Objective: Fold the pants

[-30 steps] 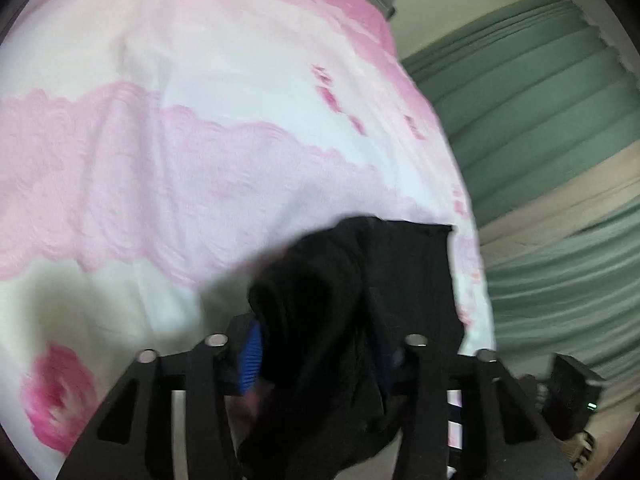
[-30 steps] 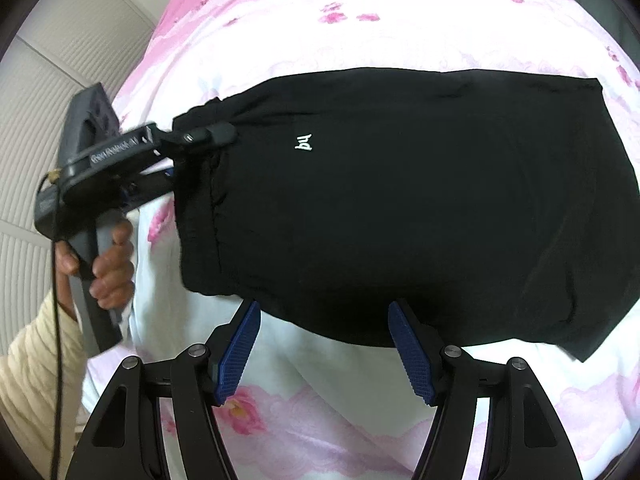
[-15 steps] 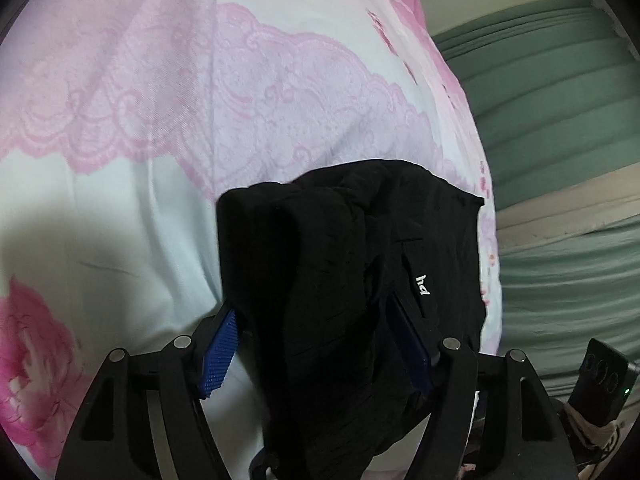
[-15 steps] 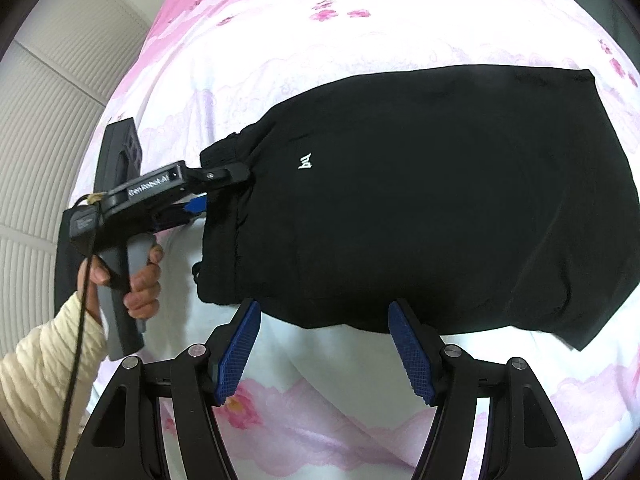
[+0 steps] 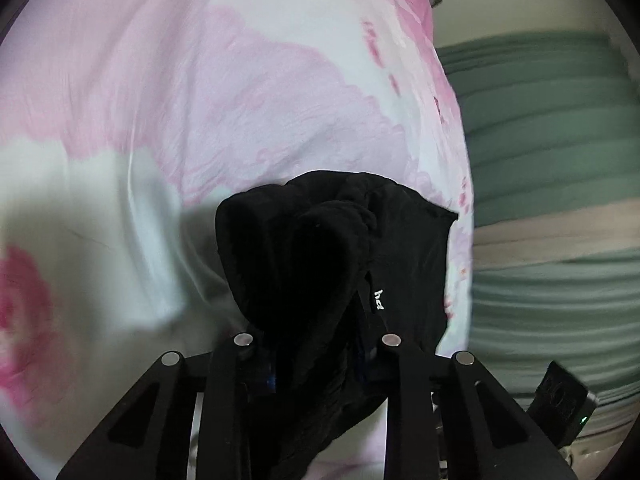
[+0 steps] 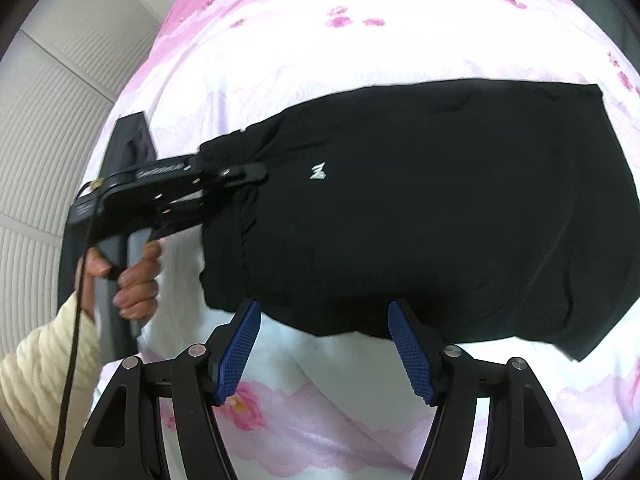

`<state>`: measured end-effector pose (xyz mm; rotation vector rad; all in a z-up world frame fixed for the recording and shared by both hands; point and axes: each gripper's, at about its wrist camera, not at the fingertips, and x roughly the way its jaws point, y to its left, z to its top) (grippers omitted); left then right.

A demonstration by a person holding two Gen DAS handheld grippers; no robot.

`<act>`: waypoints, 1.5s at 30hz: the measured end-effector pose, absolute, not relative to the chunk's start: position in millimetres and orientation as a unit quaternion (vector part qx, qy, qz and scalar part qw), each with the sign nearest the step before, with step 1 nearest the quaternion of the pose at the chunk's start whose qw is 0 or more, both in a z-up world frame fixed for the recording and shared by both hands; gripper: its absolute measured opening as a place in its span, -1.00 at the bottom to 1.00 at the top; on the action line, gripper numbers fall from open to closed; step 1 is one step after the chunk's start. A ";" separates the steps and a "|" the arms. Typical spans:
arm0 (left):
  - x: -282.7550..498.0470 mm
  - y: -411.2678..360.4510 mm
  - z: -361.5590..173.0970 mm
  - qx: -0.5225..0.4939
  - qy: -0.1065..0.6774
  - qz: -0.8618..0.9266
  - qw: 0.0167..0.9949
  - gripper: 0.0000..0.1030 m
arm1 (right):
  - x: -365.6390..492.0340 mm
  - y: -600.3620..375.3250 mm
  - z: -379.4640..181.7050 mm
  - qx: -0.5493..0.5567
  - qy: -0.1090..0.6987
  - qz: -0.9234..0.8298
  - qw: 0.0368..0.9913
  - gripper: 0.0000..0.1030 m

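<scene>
- Closest in, the right gripper hangs with its ribbed blue pads spread wide and holding nothing, poised just off the near hem, seemingly waiting for its turn.
- The black fabric pants lie mostly flat across the pink-and-white floral bedsheet, small white logo facing up.
- At the waistband end, the left gripper has just been closing, and bunched waistband cloth now sits pinched between its jaws — likely an anchor for lifting that end over.
- A hand in a cream sleeve works its grey handle.
- Beyond, a green pleated curtain.
</scene>
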<state>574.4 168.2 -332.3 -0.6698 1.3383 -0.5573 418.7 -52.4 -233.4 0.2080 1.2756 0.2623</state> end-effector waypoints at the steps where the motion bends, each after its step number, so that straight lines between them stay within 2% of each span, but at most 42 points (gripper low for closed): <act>1: 575.0 167.1 -318.6 -0.291 0.600 -0.241 0.706 -0.49 | 418.4 -53.7 -232.6 0.099 0.591 0.122 0.791 0.31; 10: 588.4 151.3 -267.1 -0.232 0.641 -0.124 0.721 -0.49 | 401.1 -98.0 -204.8 0.121 0.564 0.103 0.811 0.31; 14: 590.5 107.5 -235.0 -0.185 0.672 -0.089 0.711 -0.49 | 393.8 -136.5 -189.2 0.141 0.542 0.079 0.824 0.31; 24: 596.3 -21.7 -178.3 -0.197 0.686 -0.095 0.694 -0.49 | 378.8 -247.8 -142.4 0.146 0.483 0.033 0.863 0.31; 31: 601.7 -128.1 -199.9 -0.213 0.712 -0.078 0.665 -0.49 | 380.8 -330.9 -126.6 0.171 0.464 0.009 0.869 0.31; 35: 612.6 -187.4 -235.8 -0.189 0.728 -0.051 0.657 -0.49 | 378.4 -373.8 -135.8 0.186 0.471 -0.009 0.862 0.31; 43: 617.5 -258.9 -287.6 -0.156 0.756 -0.027 0.635 -0.48 | 379.8 -427.8 -165.3 0.212 0.493 -0.033 0.843 0.31; 45: 621.6 -270.6 -299.1 -0.154 0.765 -0.032 0.625 -0.39 | 380.5 -439.0 -173.4 0.219 0.496 -0.040 0.839 0.31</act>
